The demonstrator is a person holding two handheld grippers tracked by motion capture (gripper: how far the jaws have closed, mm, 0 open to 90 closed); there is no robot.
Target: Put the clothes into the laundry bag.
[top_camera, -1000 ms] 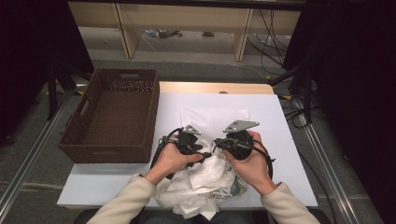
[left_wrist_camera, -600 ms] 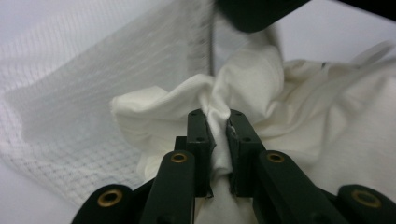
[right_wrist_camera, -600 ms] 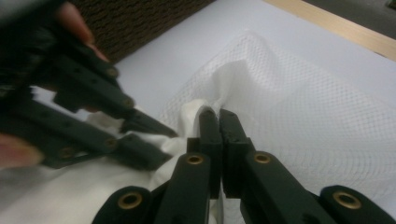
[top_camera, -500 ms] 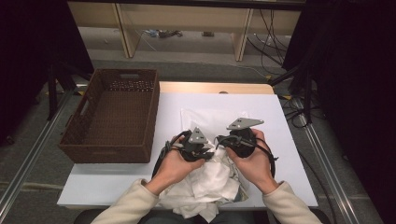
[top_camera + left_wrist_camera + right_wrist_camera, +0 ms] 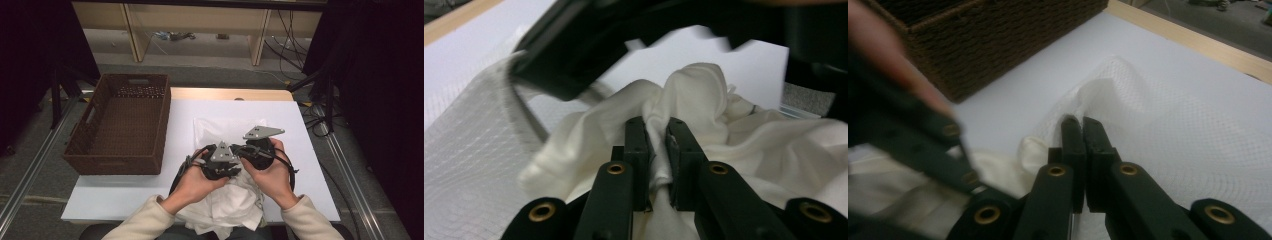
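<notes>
At the left of the counter (image 5: 125, 200) stands a brown woven basket (image 5: 120, 127), well apart from the work at the near middle. There a person holds 2 tools close together over a crumpled white cloth (image 5: 230, 205) that lies at the near edge of the counter and hangs over it. The left tool (image 5: 659, 150) has just been closing, and its jaws now stand narrow with a fold of the white cloth pinched between the pads; the left gripper view shows the fabric bunched up and rising beyond the tips. In the high view this tool (image 5: 220, 165) sits just left of the other, the 2 nearly touching. The right tool (image 5: 1082, 132) has its jaws pressed together on the edge of a thin white mesh sheet (image 5: 1168, 140), which spreads flat over the counter to the far right of the cloth. In the high view the right tool (image 5: 257, 150) lies just beyond the cloth, at the near edge of that sheet (image 5: 220, 127).
</notes>
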